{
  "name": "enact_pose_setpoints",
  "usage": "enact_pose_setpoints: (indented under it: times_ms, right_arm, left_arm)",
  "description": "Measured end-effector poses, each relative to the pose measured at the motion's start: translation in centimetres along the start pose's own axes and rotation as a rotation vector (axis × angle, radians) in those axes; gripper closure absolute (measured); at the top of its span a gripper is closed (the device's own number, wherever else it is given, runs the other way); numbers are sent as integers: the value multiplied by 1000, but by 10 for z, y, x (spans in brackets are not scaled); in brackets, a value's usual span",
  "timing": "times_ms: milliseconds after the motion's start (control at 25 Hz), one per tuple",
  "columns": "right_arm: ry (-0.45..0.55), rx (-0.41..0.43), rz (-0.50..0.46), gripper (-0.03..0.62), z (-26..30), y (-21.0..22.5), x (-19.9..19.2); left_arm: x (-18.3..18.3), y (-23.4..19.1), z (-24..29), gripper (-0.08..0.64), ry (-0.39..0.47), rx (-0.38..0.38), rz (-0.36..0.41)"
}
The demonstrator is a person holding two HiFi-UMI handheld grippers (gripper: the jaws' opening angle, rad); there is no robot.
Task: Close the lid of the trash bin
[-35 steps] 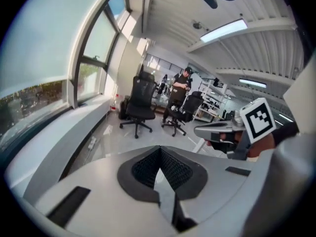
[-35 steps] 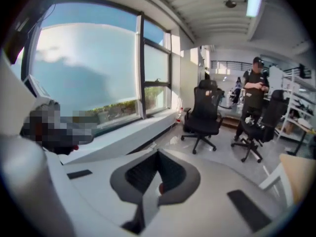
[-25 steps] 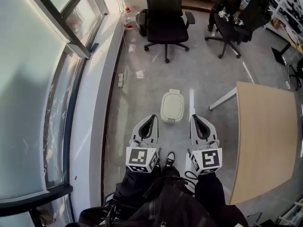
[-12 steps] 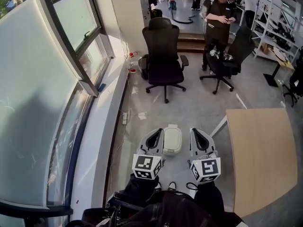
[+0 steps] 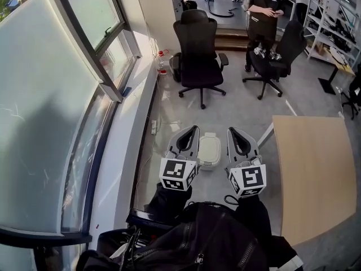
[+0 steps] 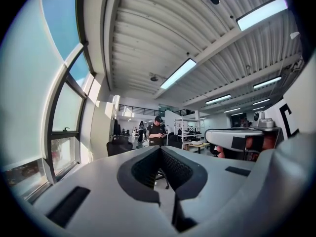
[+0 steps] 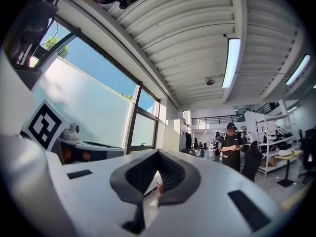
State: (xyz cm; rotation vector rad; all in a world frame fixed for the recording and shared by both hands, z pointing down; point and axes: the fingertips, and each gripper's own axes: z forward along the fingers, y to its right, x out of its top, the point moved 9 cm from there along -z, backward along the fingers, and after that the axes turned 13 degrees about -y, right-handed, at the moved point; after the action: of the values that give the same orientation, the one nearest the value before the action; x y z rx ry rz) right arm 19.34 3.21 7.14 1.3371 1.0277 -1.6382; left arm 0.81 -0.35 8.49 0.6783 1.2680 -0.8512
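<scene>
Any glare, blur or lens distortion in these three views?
Head view: sharp, frosted window bright, glossy floor reflecting light. Left gripper view: strong fisheye, black corners, ceiling light blown out. Right gripper view: same fisheye, light strip clipped.

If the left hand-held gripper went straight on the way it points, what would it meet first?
Probably the black office chair ahead; nothing nearer shows in its line, though depth is unclear.

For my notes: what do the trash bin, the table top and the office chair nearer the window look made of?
Trash bin: probably plastic, off-white, smooth, with rounded moulded corners and a soft sheen.
Table top: wood or wood-look laminate, matte light tan, evenly coloured; cannot tell which.
Office chair: black and matte, likely fabric or mesh; too small to tell.
</scene>
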Motion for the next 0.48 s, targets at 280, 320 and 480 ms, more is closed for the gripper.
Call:
enact_pose_setpoints:
  times_ms: [280, 320, 480]
  right_arm:
    - [-12, -26, 4, 587, 5, 7, -2]
    - [-15, -30, 6, 588, 6, 8, -3]
    - [-19, -40, 8, 588, 9, 12, -3]
  left_arm:
    - [2, 2, 8, 558, 3, -8, 6]
    - [2, 2, 10, 558, 1, -9, 6]
    - [1, 1, 15, 558, -5, -13, 4]
